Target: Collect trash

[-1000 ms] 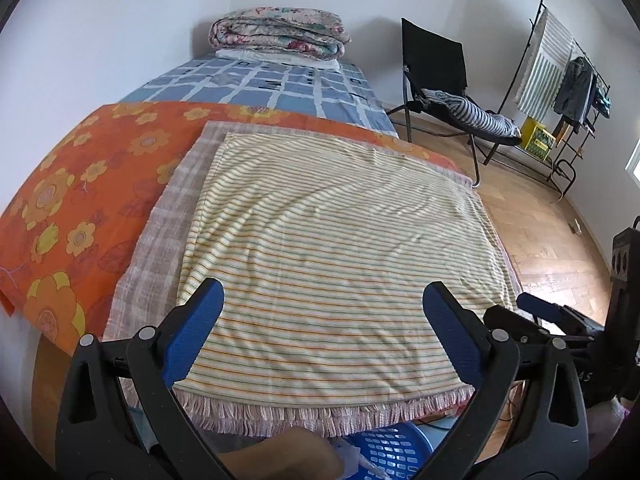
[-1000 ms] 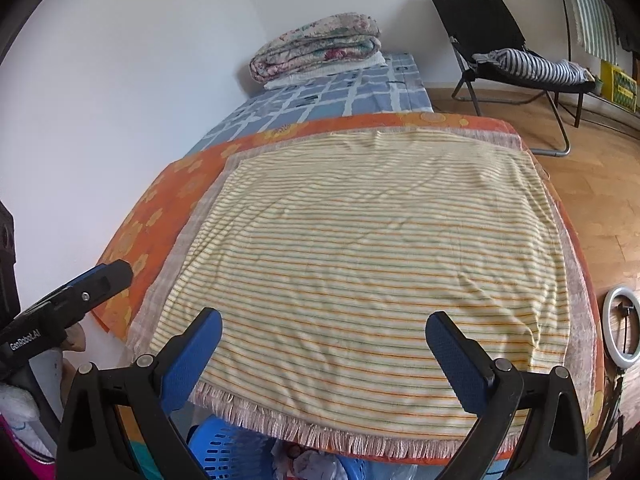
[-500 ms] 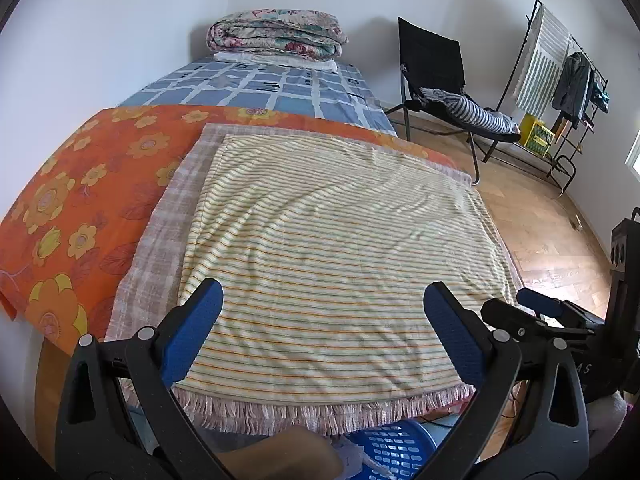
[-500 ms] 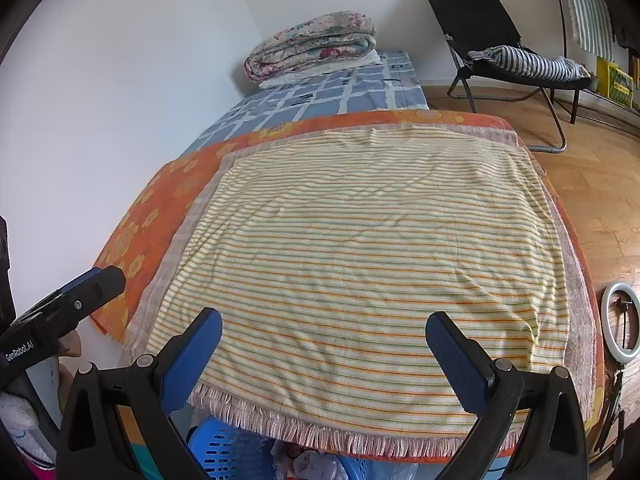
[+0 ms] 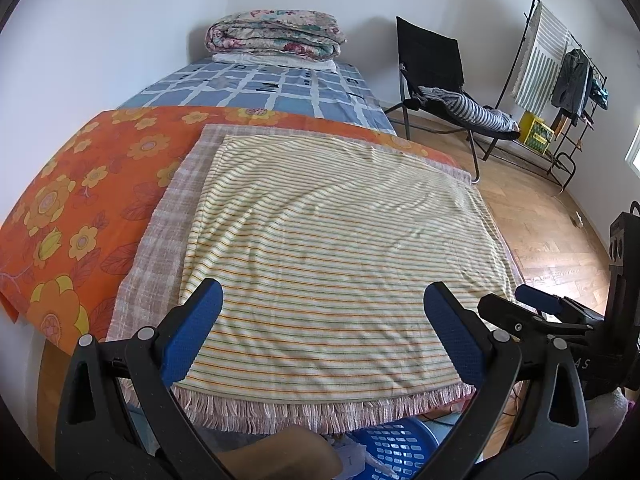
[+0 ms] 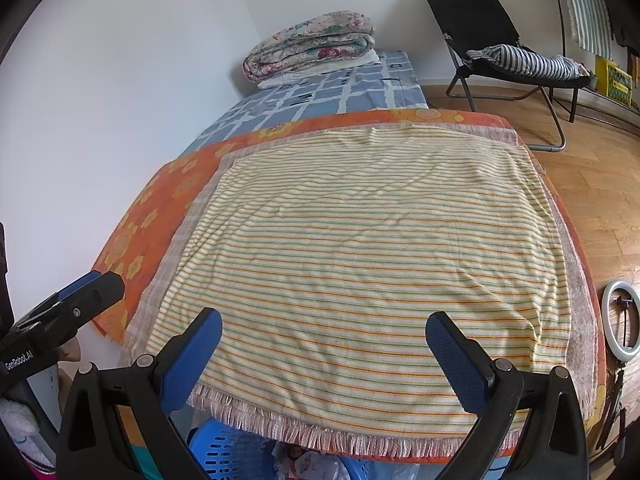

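Striped yellow blanket (image 5: 336, 248) spread flat over orange floral sheet (image 5: 80, 208) on bed. Folded floral quilt (image 5: 276, 34) at far end. Black folding chair (image 5: 432, 64) holding striped cloth (image 5: 476, 110). Ring light (image 6: 622, 318) on wooden floor (image 5: 532, 216).

Home bedroom, bed (image 5: 260, 92) with folded quilt (image 5: 276, 40), clothes rack (image 5: 568, 68), folding chair (image 6: 492, 32)

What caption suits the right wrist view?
Open right gripper above a yellow striped fringed cloth on the bed, blue slotted plastic basket below.
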Motion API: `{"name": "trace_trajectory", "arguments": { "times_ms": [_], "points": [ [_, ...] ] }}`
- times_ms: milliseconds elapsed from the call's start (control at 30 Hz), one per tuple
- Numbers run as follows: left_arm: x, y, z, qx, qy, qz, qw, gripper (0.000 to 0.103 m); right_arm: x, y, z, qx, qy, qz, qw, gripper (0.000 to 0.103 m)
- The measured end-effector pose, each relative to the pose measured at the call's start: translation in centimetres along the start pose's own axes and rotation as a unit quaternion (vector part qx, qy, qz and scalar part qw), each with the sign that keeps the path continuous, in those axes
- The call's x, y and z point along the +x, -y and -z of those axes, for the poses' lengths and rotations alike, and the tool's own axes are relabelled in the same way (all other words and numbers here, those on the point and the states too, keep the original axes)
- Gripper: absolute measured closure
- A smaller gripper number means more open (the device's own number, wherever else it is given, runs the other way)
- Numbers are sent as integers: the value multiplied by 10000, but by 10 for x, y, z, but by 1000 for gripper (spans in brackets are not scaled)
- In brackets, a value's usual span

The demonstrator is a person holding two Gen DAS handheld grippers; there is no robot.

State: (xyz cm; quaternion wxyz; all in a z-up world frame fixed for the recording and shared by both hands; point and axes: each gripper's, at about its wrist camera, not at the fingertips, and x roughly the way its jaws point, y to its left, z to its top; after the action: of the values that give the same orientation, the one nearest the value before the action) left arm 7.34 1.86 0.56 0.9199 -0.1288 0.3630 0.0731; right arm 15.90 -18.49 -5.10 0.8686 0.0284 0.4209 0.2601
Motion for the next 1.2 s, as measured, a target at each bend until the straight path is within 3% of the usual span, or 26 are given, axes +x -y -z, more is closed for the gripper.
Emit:
{"name": "trace_trajectory", "arguments": {
  "times_ms": [1200],
  "points": [
    [-1, 3, 1, 51, -8, 1, 10000, 1, 3, 1, 3, 98, -67, -7, 9999, 0]
  ]
}}
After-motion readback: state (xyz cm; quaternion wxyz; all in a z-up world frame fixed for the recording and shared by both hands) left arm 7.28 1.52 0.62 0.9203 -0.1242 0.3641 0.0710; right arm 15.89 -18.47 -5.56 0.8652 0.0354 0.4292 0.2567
